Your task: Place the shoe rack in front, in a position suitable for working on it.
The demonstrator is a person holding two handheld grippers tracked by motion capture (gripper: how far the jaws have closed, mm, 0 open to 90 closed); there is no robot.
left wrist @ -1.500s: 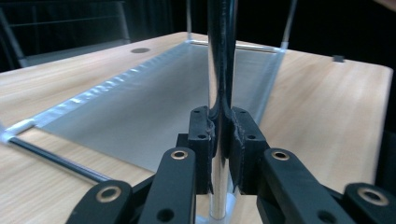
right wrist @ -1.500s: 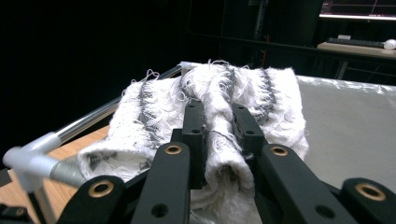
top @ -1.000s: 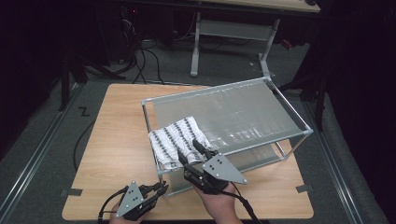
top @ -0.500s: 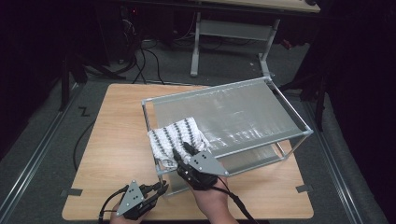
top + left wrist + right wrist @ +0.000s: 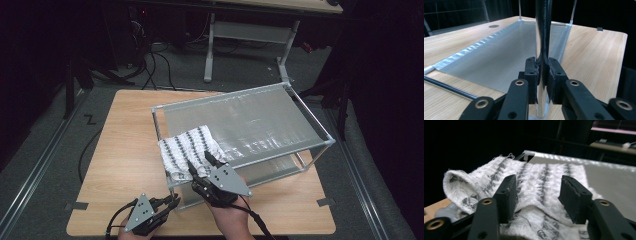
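White striped cloth [image 5: 541, 185] lies between the right gripper's [image 5: 539, 195] wide, just-opened jaws. Left gripper [image 5: 543, 75] clamps the rack's post [image 5: 543, 37] near the counter's front edge.

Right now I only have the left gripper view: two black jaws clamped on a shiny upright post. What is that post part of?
Observer: A corner leg of the two-tier metal rack.
Operator: Anything on the rack?
Observer: A white, dark-striped cloth lies over the top shelf's near-left corner.
Operator: And the other hand-held gripper?
Observer: The right hand-held gripper is at the cloth; its jaws have just been opening, cloth between them, pads not pressing.
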